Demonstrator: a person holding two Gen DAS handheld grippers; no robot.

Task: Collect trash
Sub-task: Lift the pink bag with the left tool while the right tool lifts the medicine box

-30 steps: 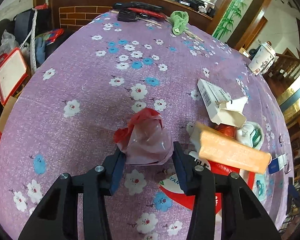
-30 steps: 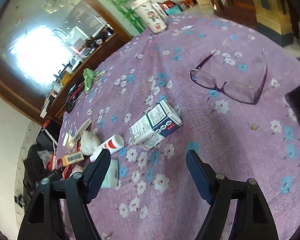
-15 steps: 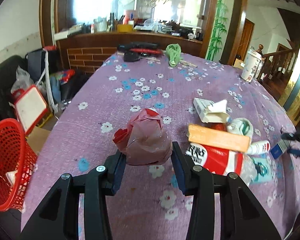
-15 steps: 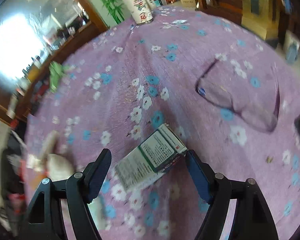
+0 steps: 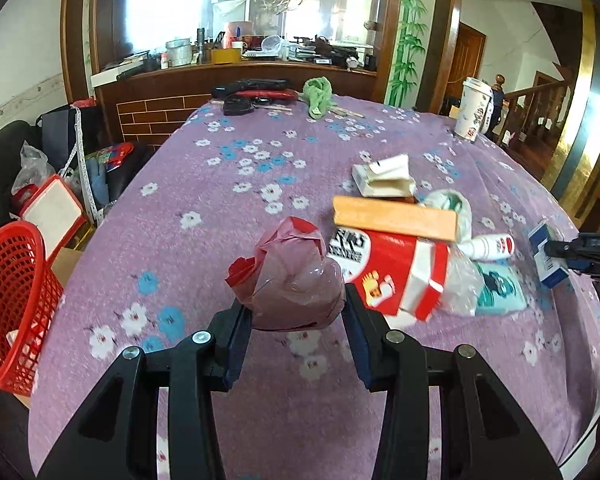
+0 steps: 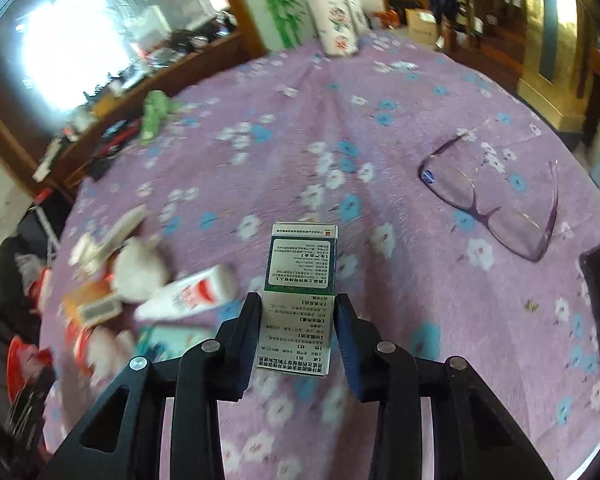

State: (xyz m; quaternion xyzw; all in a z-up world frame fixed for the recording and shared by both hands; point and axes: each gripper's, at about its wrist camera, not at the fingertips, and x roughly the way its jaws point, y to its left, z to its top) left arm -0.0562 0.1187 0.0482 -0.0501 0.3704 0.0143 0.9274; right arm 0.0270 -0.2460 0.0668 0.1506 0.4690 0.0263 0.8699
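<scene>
Holding crumpled bag in clenched left gripper, above the tablecloth | right gripper closing on box | basket left of table, seemingly near-empty | wrapper pile remains beside bag

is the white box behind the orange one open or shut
Open. In the left wrist view the white box lies on the purple tablecloth with its end flap lifted and folded back; what is inside cannot be seen.
</scene>
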